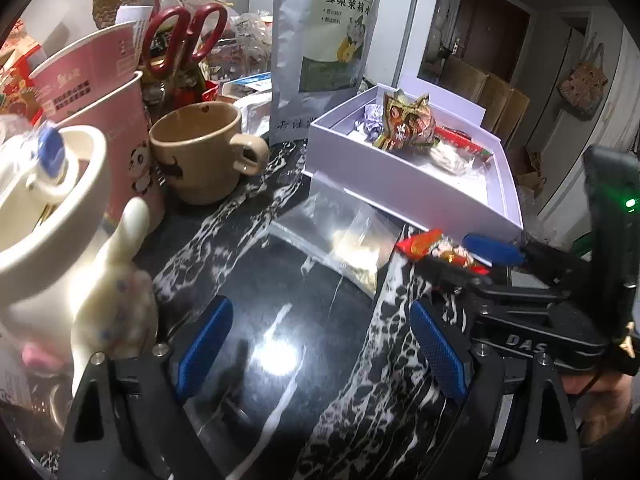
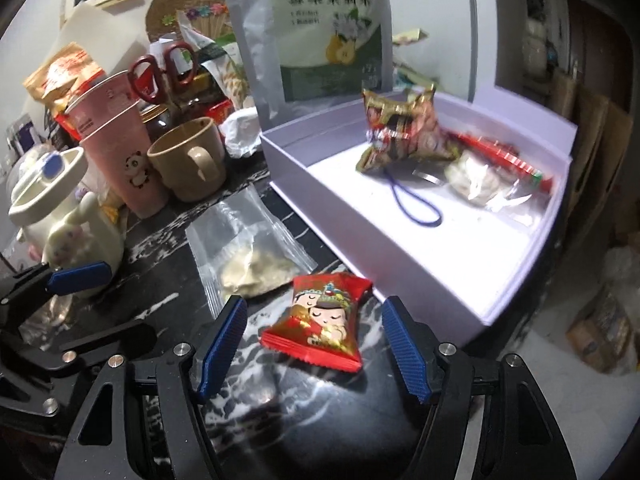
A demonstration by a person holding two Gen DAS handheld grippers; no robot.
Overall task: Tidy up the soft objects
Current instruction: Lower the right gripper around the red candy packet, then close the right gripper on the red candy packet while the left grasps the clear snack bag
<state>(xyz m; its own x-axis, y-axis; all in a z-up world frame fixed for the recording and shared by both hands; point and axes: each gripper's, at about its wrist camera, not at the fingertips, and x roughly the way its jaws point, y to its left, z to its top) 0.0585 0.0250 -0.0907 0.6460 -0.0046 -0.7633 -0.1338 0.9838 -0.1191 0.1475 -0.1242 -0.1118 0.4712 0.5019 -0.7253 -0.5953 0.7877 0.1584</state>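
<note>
Right wrist view showed the right gripper (image 2: 314, 350), fingers spread, straddling a red cartoon-printed candy packet (image 2: 320, 322), judged next to pinch and box it.

Glossy black marble tabletop (image 1: 280, 340) (bright lamp glare), white wall (image 2: 36, 28), dark wooden door (image 1: 492, 36)

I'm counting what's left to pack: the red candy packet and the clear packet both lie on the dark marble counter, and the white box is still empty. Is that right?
Not quite. The red candy packet and the clear packet do lie on the counter, but the white box is not empty: the right wrist view shows a gold-and-red pouch and other wrapped items inside.
</note>
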